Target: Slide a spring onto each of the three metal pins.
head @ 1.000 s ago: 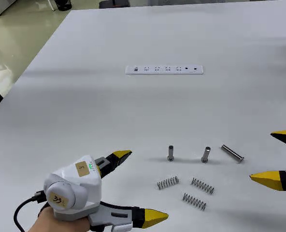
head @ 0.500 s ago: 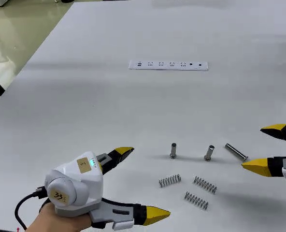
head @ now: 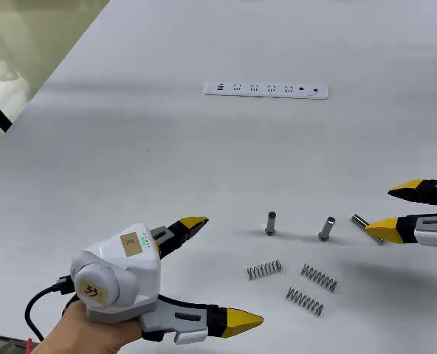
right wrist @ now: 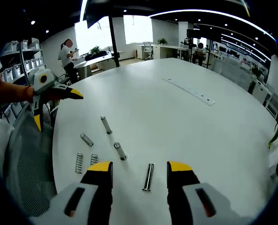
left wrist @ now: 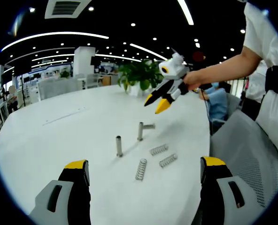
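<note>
Steel: two upright pins [head: 271,222] [head: 326,228] and three springs [head: 264,269] [head: 319,277] [head: 304,301] rest on the tabletop [head: 167,147], lying pin [right wrist: 148,176] just ahead of the spread jaws of the right gripper [right wrist: 140,167]; left gripper [head: 232,271] jaws also spread, empty.

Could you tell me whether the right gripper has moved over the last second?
Yes: the right gripper has closed in on the lying pin, now straddling it.

The head view looks down from above the table [head: 145,162]. Both gripper views face each other low across it, sharing the pins [head: 271,223] and springs [head: 264,269] mid-frame.
</note>
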A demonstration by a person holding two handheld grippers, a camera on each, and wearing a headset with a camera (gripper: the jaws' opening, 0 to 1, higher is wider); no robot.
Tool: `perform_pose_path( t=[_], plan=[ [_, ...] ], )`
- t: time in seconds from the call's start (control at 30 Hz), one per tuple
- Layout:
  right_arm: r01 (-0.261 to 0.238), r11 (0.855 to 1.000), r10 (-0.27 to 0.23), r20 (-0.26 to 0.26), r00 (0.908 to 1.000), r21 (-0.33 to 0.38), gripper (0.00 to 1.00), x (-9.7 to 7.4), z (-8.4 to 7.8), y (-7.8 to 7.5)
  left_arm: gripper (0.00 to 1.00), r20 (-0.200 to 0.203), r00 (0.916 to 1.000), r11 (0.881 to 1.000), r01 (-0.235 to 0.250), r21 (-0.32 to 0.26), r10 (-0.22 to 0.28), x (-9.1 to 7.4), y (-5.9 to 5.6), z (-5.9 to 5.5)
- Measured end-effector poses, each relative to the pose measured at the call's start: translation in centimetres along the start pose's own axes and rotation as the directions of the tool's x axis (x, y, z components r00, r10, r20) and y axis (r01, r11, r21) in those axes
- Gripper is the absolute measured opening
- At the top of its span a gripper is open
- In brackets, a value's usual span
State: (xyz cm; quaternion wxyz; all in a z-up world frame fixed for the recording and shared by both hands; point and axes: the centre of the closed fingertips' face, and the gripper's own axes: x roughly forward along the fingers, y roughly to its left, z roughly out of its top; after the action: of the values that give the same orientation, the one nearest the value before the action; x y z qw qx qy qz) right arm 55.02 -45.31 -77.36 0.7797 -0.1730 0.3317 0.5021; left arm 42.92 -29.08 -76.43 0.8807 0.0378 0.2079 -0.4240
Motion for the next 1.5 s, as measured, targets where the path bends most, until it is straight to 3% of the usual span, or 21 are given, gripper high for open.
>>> perform_pose_path(
  t=[0.37, 0.63, 1.17, 1.5],
  plan=[
    [0.007, 1.000, -0.005, -0.100, 0.9949, 0.021, 0.34, 2.3, -0.9, -1.4, 1.00, 0.011, 0.9999, 1.000, -0.001, -0.015, 0.001, 0.3, 0.1, 0.0],
    [0.012, 0.999, -0.003, -0.185, 0.9827, 0.050, 0.29, 3.8, -2.1, -1.9, 0.98, 0.020, 0.9998, 1.000, -0.002, -0.027, 0.002, 0.5, 0.3, 0.0],
    [-0.001, 0.998, 0.019, -0.278, 0.9602, 0.066, 0.22, 5.6, -3.8, -2.2, 0.98, 0.018, 0.9998, 0.999, -0.002, -0.044, 0.002, 0.8, 0.6, -0.6],
    [-0.005, 0.997, 0.029, -0.301, 0.9531, 0.079, 0.19, 6.2, -4.2, -2.6, 0.98, 0.022, 0.9998, 0.999, -0.003, -0.050, 0.004, 0.9, 0.7, -0.6]
  ],
)
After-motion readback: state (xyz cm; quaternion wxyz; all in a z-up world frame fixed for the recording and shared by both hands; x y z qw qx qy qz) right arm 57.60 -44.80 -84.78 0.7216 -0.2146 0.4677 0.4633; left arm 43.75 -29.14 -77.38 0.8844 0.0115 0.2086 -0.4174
